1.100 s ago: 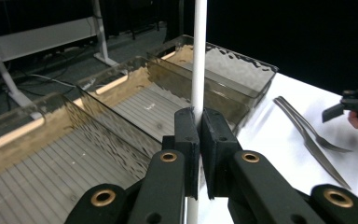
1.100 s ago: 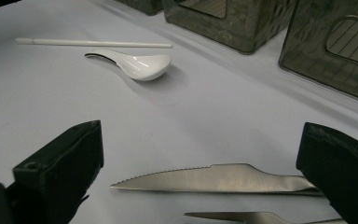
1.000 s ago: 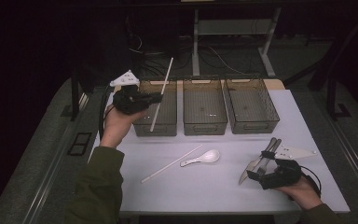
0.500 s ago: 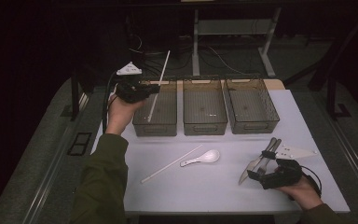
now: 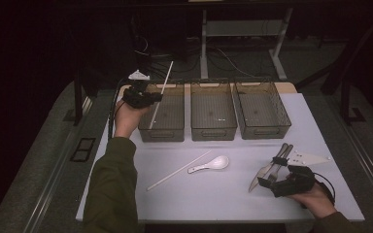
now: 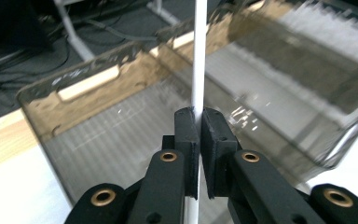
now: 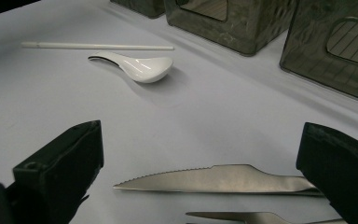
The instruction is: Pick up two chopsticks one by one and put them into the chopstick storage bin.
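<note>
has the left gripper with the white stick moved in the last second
Yes. The left gripper, shut on the white stick, has shifted from over the left bin's inside toward its near left corner and dropped slightly.

Three bins stand in a row across the far half of the table point(image 5: 320, 204): the left bin point(image 5: 167, 131), the middle bin point(image 5: 212, 130) at its 3 o'clock, the right bin point(image 5: 264, 128) beyond that. A stick point(image 5: 161, 94) slants over the left bin, pinched in the left gripper point(image 5: 151, 98) at that bin's 9 o'clock. Another stick point(image 5: 177, 171) lies at the middle bin's 7 o'clock, a spoon point(image 5: 211, 165) just beside it. A knife point(image 5: 267, 170) and fork point(image 5: 278, 164) lie at the spoon's 3 o'clock (between the right gripper's point(image 5: 267, 180) parted jaws).
</note>
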A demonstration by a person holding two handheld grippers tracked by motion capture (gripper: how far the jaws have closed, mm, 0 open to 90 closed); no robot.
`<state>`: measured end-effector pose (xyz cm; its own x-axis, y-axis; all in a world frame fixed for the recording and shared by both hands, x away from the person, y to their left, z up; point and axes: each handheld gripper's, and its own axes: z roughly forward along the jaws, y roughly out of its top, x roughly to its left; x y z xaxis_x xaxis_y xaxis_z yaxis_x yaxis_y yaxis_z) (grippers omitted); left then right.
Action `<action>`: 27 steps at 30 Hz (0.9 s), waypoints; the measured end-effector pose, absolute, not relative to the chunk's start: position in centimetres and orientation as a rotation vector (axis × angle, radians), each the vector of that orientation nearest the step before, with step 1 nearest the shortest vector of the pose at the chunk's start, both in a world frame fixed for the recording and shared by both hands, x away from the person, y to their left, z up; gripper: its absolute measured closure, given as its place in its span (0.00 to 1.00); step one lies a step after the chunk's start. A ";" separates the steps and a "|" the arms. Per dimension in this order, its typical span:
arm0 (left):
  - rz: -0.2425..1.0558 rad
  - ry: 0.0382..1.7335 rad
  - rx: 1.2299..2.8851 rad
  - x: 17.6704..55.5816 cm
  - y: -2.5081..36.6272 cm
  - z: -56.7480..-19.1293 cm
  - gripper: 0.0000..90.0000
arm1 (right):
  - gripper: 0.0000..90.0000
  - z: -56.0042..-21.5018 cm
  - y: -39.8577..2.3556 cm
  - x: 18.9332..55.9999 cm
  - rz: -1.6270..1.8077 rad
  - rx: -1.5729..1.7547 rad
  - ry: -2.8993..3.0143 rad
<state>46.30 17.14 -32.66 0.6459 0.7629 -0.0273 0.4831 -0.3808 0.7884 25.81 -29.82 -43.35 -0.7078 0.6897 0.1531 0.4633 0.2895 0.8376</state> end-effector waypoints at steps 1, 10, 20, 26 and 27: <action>0.439 0.979 2.062 46.4 17.2 -32.9 0.95 | 0.01 -43.3 -29.8 25.8 1.382 1.061 2.321; 0.390 1.088 2.094 46.9 18.1 -35.9 0.95 | 0.01 -43.3 -29.9 25.8 1.383 1.060 2.323; 0.378 1.117 2.082 47.3 18.0 -37.1 0.94 | 0.01 -43.4 -29.9 25.8 1.382 1.063 2.323; 0.386 1.144 2.079 47.9 17.2 -38.0 0.94 | 0.01 -43.3 -29.9 25.7 1.385 1.064 2.324; 0.387 1.148 2.080 48.0 17.1 -38.2 0.94 | 0.01 -43.3 -29.9 25.7 1.385 1.063 2.323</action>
